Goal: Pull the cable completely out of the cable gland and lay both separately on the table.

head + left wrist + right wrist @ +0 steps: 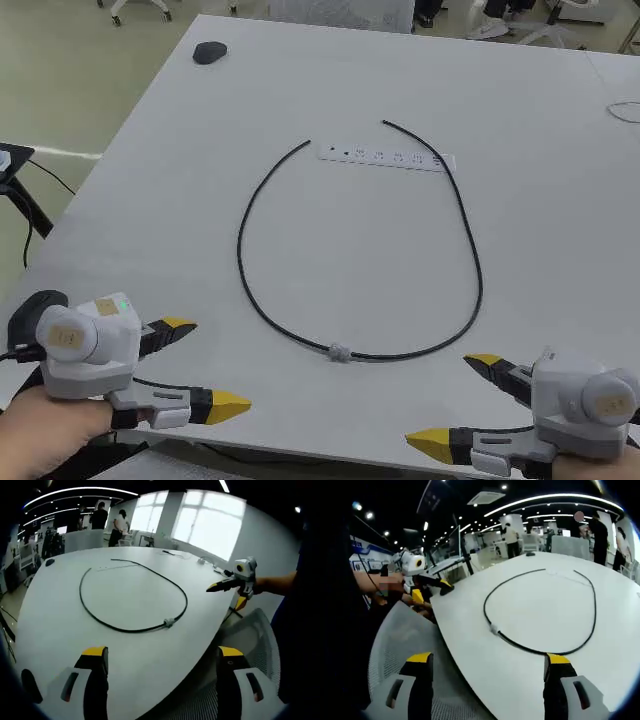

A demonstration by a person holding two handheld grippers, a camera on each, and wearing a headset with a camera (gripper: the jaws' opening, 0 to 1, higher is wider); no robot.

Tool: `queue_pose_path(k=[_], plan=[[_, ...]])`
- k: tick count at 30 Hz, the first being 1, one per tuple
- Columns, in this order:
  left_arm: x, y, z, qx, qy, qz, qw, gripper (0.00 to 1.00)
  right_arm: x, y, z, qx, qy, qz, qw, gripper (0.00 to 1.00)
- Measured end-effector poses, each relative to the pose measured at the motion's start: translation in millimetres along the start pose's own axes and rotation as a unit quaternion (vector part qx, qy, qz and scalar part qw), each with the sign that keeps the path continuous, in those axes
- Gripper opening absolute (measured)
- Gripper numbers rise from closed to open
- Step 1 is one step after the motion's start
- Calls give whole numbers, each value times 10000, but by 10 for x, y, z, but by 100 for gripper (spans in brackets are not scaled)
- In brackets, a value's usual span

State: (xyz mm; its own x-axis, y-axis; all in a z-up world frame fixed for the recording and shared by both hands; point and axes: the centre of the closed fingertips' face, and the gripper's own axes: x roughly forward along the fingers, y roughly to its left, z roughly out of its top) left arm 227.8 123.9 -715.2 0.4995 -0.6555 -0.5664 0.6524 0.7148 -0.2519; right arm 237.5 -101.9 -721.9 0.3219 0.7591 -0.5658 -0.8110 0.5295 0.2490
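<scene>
White power strip [386, 158]; far off, perhaps a mouse [209, 52].

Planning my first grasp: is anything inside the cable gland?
Yes. The black cable passes through the cable gland and comes out on both sides, lying on the table. The stretch inside is covered by the gland's body, so how it is held cannot be seen.

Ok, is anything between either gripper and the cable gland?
Nothing visible: bare table separates the cable gland from the left gripper and the right gripper. The power strip lies far beyond it.
</scene>
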Motion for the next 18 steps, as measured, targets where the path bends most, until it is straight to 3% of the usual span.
queue_pose_path(k=[18], plan=[[16,20,-21,27,19,-44,10000,93,84,16,83,-103,39,41,9999,91]])
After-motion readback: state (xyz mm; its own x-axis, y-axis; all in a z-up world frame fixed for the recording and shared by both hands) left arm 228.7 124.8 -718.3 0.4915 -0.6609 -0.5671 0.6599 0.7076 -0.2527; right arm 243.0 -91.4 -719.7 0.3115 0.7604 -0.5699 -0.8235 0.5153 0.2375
